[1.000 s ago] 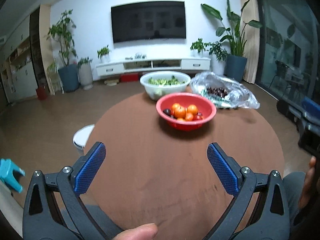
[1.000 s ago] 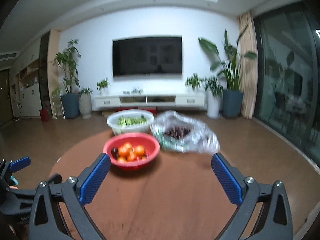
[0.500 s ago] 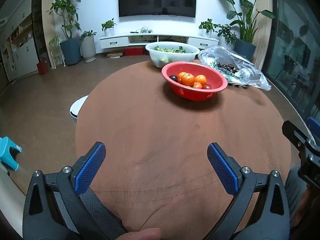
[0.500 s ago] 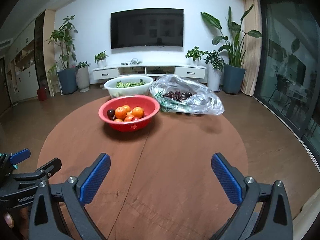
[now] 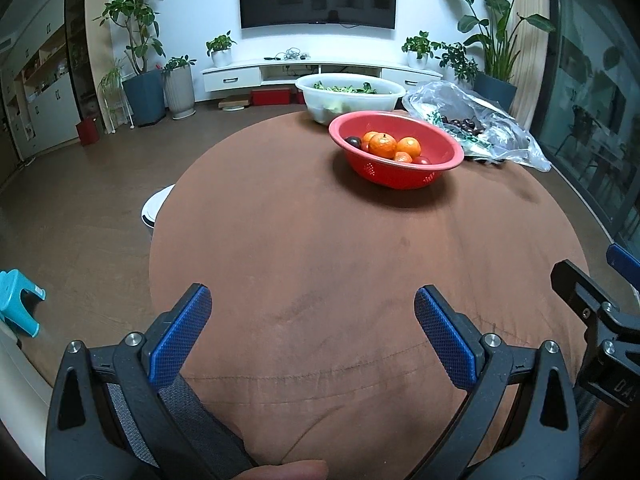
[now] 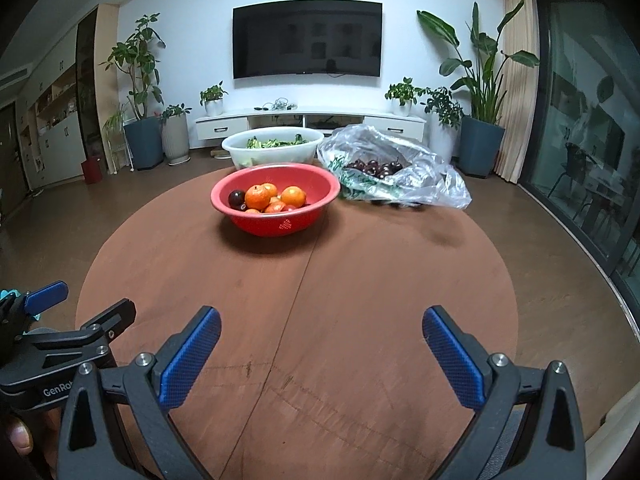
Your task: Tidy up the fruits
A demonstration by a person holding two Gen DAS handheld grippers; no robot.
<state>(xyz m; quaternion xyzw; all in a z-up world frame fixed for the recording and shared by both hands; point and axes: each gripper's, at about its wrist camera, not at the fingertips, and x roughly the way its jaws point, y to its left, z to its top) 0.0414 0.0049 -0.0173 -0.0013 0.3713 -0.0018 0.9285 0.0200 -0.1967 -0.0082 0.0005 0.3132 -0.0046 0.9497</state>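
Both the left gripper (image 5: 312, 312) and right gripper (image 6: 320, 334) hover wide open, empty; approach the red plastic bowl (image 6: 276, 216) of oranges (image 6: 258, 197) slowly, picking one fruit cleanly.

Near table (image 6: 360, 300) bare; red bowl (image 6: 276, 224) beyond.

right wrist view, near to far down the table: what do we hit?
Right gripper, open → bare brown table → red bowl of oranges → white bowl of greens; clear plastic bag of dark fruit lies right of both bowls.
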